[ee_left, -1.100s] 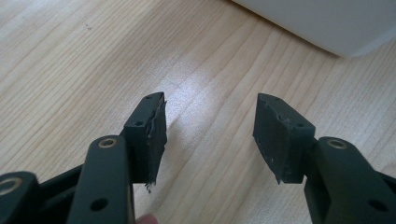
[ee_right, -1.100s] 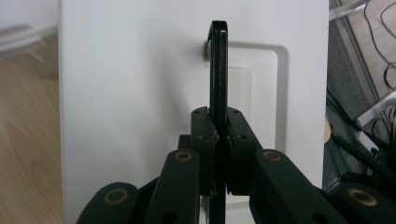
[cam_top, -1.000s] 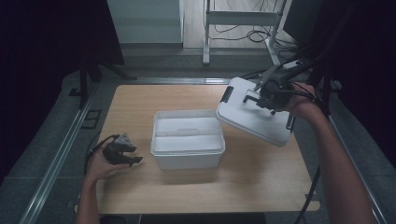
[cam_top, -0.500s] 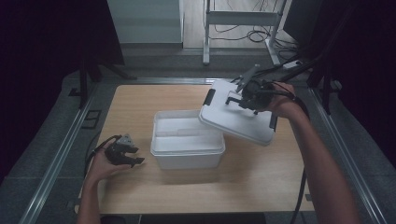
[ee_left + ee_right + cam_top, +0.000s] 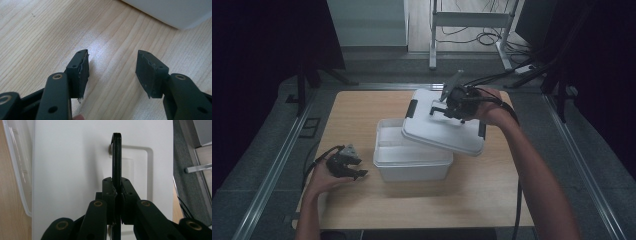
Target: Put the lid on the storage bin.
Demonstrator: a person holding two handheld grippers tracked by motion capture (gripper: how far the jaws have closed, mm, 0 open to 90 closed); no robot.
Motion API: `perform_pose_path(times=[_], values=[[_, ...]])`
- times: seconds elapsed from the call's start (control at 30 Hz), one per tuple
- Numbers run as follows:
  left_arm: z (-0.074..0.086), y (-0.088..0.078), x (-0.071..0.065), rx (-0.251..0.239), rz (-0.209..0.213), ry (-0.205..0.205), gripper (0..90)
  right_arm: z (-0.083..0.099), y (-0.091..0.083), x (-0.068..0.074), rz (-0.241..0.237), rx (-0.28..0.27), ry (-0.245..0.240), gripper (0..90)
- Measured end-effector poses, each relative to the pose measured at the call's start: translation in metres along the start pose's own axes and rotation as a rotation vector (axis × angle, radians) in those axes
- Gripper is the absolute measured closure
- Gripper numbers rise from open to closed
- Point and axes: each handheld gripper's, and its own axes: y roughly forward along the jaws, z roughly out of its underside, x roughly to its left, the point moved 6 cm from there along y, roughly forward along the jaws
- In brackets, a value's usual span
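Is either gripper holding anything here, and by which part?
The right gripper holds the white lid by its black handle, jaws shut on it, above the open white bin. The left gripper is open, holding nothing.

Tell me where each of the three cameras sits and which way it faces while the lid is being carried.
High view: above the person's side, looking forward and down on the table; both forearms, left gripper and right gripper show.
Left gripper view: rides the left gripper, looking down its open jaws at bare wood and a corner of the white bin.
Right gripper view: rides the right gripper, jaws shut on the black handle of the white lid.
Shared: the high view also shows the bin and lid.
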Motion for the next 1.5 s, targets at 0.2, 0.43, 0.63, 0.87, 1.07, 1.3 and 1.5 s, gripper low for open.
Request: perform_pose_path(times=[0.2, 0.43, 0.63, 0.87, 1.07, 1.3, 1.5], values=[[-0.001, -0.001, 0.0, -0.006, 0.0, 0.001, 44.0, -0.016, 0.011, 0.007, -0.021, -0.01, -0.029, 83.8], [-0.001, -0.001, -0.001, -0.01, 0.003, 0.001, 44.0, -0.032, 0.018, 0.014, -0.05, -0.029, -0.06, 83.8], [-0.001, -0.001, -0.002, -0.01, 0.006, 0.003, 44.0, -0.04, 0.027, 0.017, -0.067, -0.03, -0.072, 83.8], [0.0, 0.0, -0.001, -0.009, 0.01, -0.001, 44.1, -0.05, 0.036, 0.022, -0.088, -0.035, -0.101, 83.8], [0.0, 0.001, -0.001, -0.005, 0.011, 0.001, 44.0, -0.059, 0.041, 0.028, -0.103, -0.033, -0.126, 83.8], [0.001, 0.001, -0.001, -0.006, 0.015, -0.001, 44.1, -0.066, 0.05, 0.036, -0.123, -0.031, -0.15, 83.8], [0.002, 0.001, 0.0, -0.001, 0.018, 0.003, 44.1, -0.068, 0.056, 0.043, -0.141, -0.031, -0.168, 83.8]])
